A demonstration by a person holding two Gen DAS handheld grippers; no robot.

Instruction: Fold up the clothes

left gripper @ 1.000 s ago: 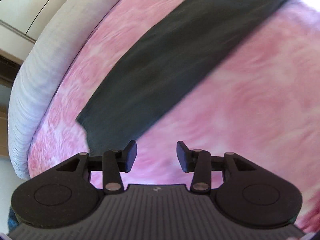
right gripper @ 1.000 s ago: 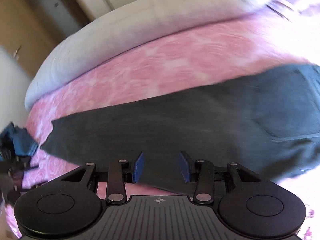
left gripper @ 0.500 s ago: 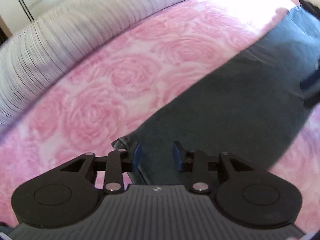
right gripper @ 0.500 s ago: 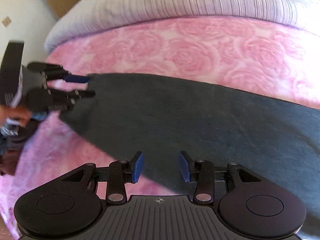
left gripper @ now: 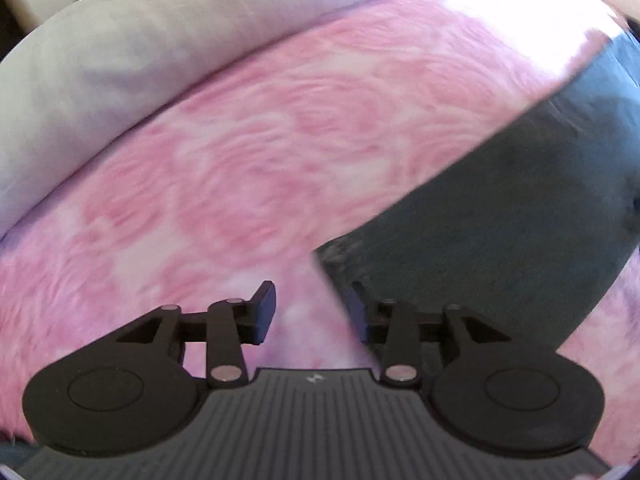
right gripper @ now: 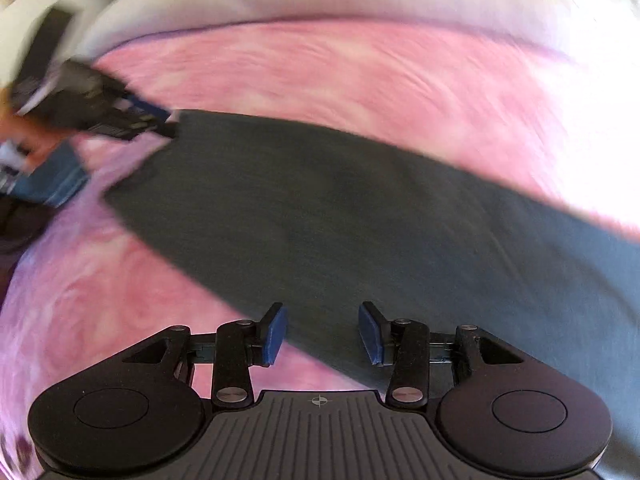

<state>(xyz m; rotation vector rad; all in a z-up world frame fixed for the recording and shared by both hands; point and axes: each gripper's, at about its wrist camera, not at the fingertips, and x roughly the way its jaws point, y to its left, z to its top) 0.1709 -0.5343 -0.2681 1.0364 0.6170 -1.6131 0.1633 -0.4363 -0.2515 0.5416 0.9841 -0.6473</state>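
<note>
My left gripper [left gripper: 310,312] has its jaws parted and opening, nothing between them but pink cover; the hem corner of the trousers [left gripper: 500,216] lies just beside its right-hand finger. My right gripper [right gripper: 323,334] stands at a middling gap, empty, hovering over the near edge of the same dark trouser leg, which shows through the gap without either pad pressing on it. In the right view the left gripper shows blurred at the far hem corner.

I judge the step in hand is getting hold of the leg end for a fold: both grippers are lined up along the hem, neither has it yet. Next move calls for sliding a finger under the cloth at each corner, then closing, then lifting together so the leg carries over evenly.

The trousers lie flat and stretched across a pink rose-patterned blanket [left gripper: 240,160]. Beyond it runs a pale pillow [left gripper: 120,40], with pale cupboard fronts at the far corner.
</note>
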